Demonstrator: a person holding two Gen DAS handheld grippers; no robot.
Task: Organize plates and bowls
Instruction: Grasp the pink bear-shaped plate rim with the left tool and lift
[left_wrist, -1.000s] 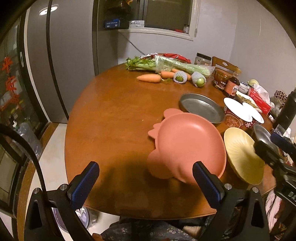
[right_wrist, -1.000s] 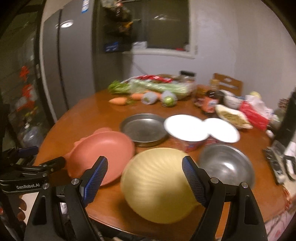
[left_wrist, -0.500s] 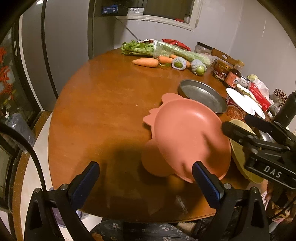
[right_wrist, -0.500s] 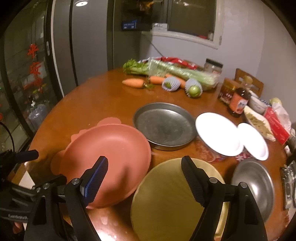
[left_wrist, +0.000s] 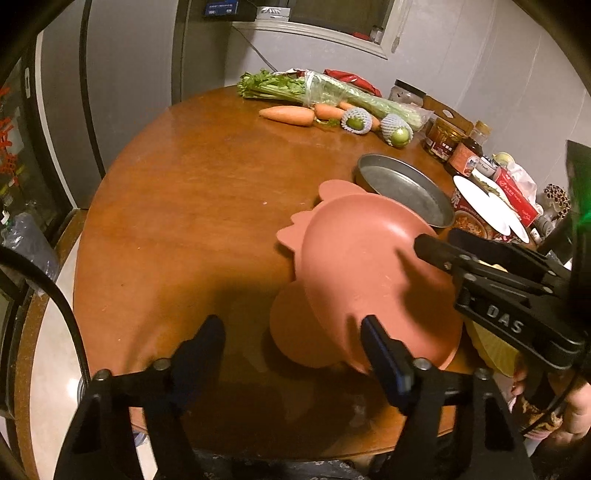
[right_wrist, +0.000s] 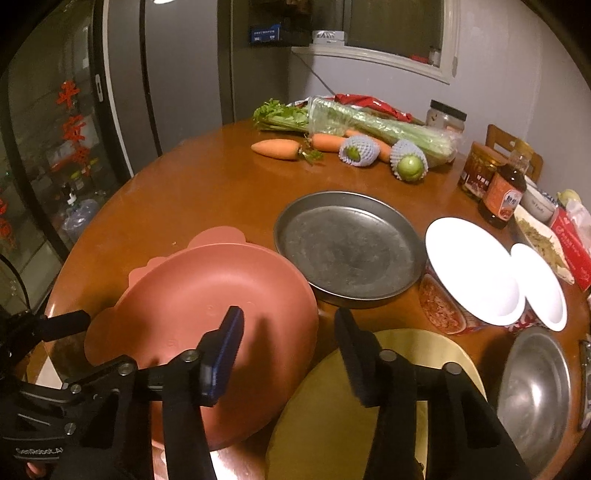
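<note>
The left gripper (left_wrist: 295, 332) is seen closing above the near rim of the pink plate (left_wrist: 362, 266), nothing yet pinched; the right gripper (right_wrist: 288, 332) is closing over the gap between that plate and the yellow plate (right_wrist: 406, 369), likewise empty. Farther back on the round table (right_wrist: 207, 184), a grey metal plate (right_wrist: 347, 247) is set just beyond the pink one.

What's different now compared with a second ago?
Both grippers have come closer to the plates and their jaws are closing: the left gripper at the pink plate edge, the right gripper by the yellow plate. The plates and vegetables haven't moved.
</note>
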